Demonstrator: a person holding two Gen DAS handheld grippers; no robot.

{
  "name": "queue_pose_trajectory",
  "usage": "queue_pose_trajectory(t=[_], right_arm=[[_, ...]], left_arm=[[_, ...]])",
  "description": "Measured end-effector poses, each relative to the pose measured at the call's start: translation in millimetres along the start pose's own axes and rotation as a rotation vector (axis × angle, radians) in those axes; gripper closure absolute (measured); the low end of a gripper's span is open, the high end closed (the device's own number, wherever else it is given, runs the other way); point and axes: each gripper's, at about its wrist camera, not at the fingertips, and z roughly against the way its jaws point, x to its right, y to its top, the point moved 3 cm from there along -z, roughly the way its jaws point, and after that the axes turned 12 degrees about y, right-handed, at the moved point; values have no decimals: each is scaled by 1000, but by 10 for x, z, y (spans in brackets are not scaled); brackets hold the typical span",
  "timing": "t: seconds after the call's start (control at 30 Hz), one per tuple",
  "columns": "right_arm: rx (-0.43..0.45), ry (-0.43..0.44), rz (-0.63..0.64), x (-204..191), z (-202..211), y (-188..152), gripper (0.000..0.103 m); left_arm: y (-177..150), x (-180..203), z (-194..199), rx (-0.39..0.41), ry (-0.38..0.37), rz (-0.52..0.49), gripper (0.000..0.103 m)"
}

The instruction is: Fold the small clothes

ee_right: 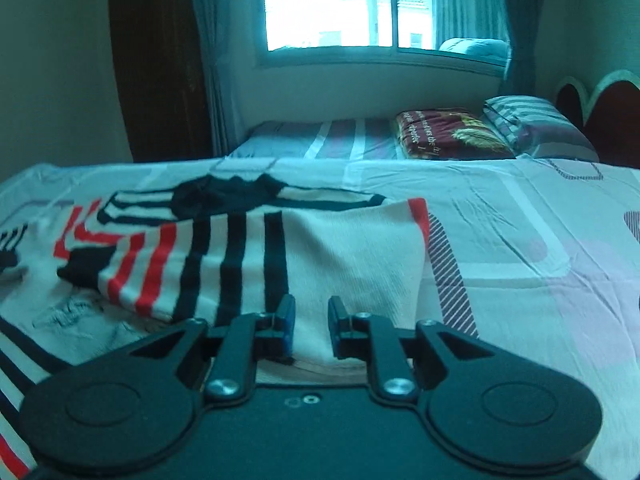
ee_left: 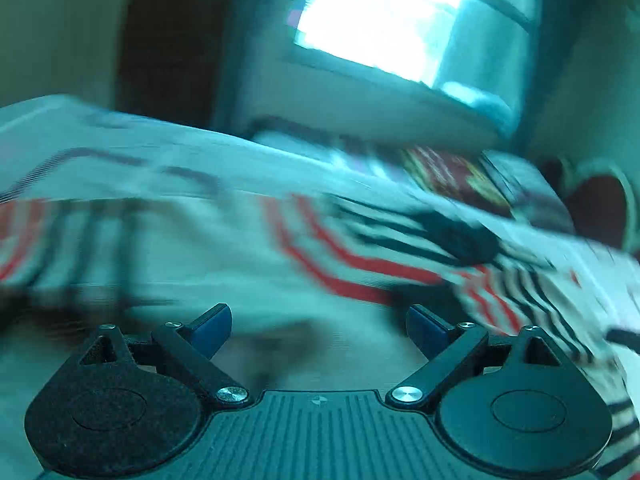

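A small white knit garment (ee_right: 304, 256) with black and red stripes lies on the bed, partly folded over itself. My right gripper (ee_right: 311, 328) hovers at its near edge, jaws a little apart, holding nothing. In the blurred left wrist view the same garment (ee_left: 344, 256) spreads ahead of my left gripper (ee_left: 318, 332), which is wide open and empty just above the cloth.
The bed sheet (ee_right: 520, 240) is white with grey and pink shapes. A second bed (ee_right: 344, 136) behind carries a dark red pillow (ee_right: 448, 132) and a striped pillow (ee_right: 532, 124). A window (ee_right: 344, 4) and a dark wooden door (ee_right: 160, 60) are beyond.
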Motion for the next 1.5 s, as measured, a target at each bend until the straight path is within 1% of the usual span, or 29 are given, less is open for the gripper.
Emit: queue_pose_trajectory(t=[0.03,0.07,0.13,0.2,0.23,0.3,0.37,0.43,0.47,0.5,0.6,0.7,0.73,0.77,0.8,0.83,0.9,0.93,1.0,1.07,1.13,1.23,1.3,1.33,1.37,1.4,1.43,1.47,1.5], right_arm=[[15,-16,-22,-9,14,1,75],[25,-36,-51,-7,20,0,67],[17,-57,-109,-5,-8,-23,66],[5,-54,-174,-24,-37,-59,66],[5,-49,-201,-47,-46,-77,67],[5,-46,-242,-112,-57,-105,67],[6,-45,-264,-193,-62,-118,67],[10,-44,-280,-306,-75,-107,67],[13,-41,-289,-343,-73,-98,67],[16,-38,-297,-374,-71,-90,67],[32,-33,-313,-470,-54,-54,67],[50,-27,-326,-514,-33,-43,66],[53,-25,-331,-513,-26,-46,66],[55,-24,-333,-509,-25,-51,66],[56,-24,-336,-499,-23,-59,66],[56,-23,-339,-482,-20,-71,66],[57,-23,-355,-440,-19,-96,66],[59,-24,-365,-413,-18,-106,67],[67,-25,-383,-360,-4,-109,67],[79,-22,-399,-305,18,-91,67],[96,-20,-408,-249,56,-47,67],[125,-8,-451,-131,111,27,67],[137,20,-495,-68,117,61,66],[137,43,-505,-57,108,74,66],[134,61,-506,-62,94,88,64],[130,76,-503,-79,76,102,62],[126,94,-500,-103,58,111,61],[123,116,-496,-125,40,116,59],[119,135,-495,-148,17,117,56]], left_arm=[[2,-259,27,4,36,38,9],[8,-530,33,-7,72,88,10],[2,-1070,35,-28,98,237,10],[-6,-1556,5,-42,115,385,22],[-23,-1770,-31,-51,109,462,25],[-70,-2131,-125,-71,68,612,33],[-85,-2349,-216,-70,25,708,39],[-87,-2462,-308,-62,4,768,43],[-76,-2490,-374,-58,7,791,50],[-63,-2538,-431,-54,19,805,55],[6,-2585,-585,-26,36,811,57],[150,-2569,-660,-20,77,731,59],[224,-2541,-663,-17,89,682,67],[319,-2451,-684,-13,88,609,94],[420,-2315,-656,0,58,534,97],[531,-2123,-633,17,18,456,97],[735,-1596,-551,52,-54,277,97],[804,-1309,-523,62,-91,208,97],[865,-708,-485,73,-158,98,97],[836,-111,-487,59,-231,26,97],[726,452,-536,33,-284,-35,97],[435,1246,-665,-46,-341,-125,97],[152,1747,-767,-131,-367,-229,97],[6,1952,-801,-165,-360,-299,97],[-93,2106,-744,-114,-320,-361,91],[-116,2205,-659,-71,-310,-403,62],[-113,2250,-591,-64,-342,-414,44],[-62,2236,-544,-48,-375,-398,24],[-27,2199,-435,-25,-385,-388,24]])
